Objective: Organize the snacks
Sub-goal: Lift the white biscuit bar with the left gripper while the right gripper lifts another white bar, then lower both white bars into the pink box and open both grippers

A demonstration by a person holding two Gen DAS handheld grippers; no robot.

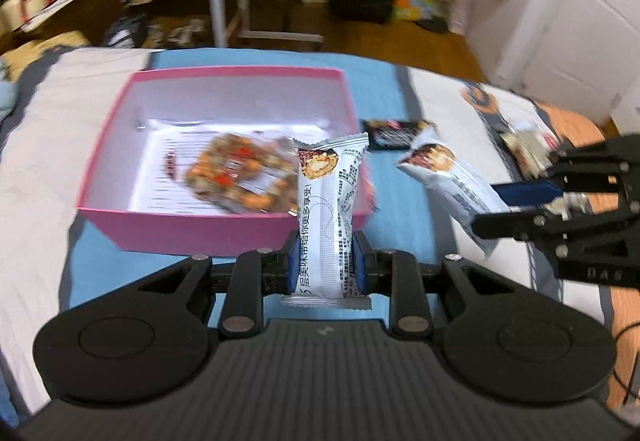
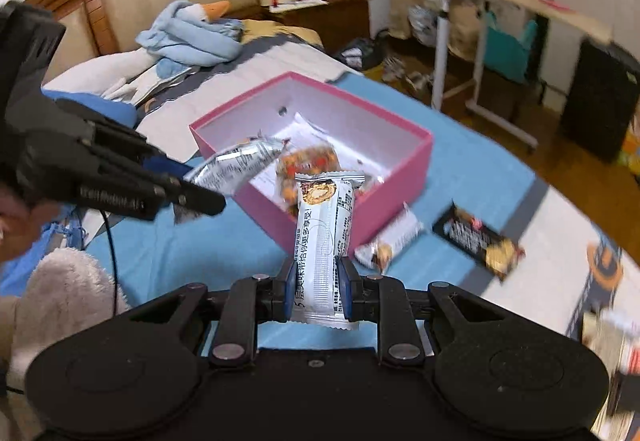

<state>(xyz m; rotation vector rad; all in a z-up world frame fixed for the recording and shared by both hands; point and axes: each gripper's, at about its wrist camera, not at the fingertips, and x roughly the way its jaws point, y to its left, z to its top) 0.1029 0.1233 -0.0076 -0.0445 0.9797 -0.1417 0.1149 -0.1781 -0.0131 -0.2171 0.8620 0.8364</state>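
Both tongs [image 1: 325, 265] [image 2: 317, 293] clamp white snack bars [image 1: 326, 217] [image 2: 324, 241] near pink box [image 1: 224, 231]

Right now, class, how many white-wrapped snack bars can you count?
3. First bar in the left gripper; second bar in the right gripper; third bar lying on the blue cloth beside the pink box. More may be hidden.

White snack bar [image 1: 326, 217]: upright, pinched near its lower end between blue pads, in front of the box. Second white bar [image 2: 322, 241]: likewise clamped upright, in front of the box's near corner. Pink box [image 1: 224, 227]: open, white inside, on a blue cloth, holding an orange nut snack [image 1: 236, 177]. Black packet [image 2: 478, 241]: flat on the cloth, beside the box. Third white bar [image 2: 390, 243]: lying against the box's wall.
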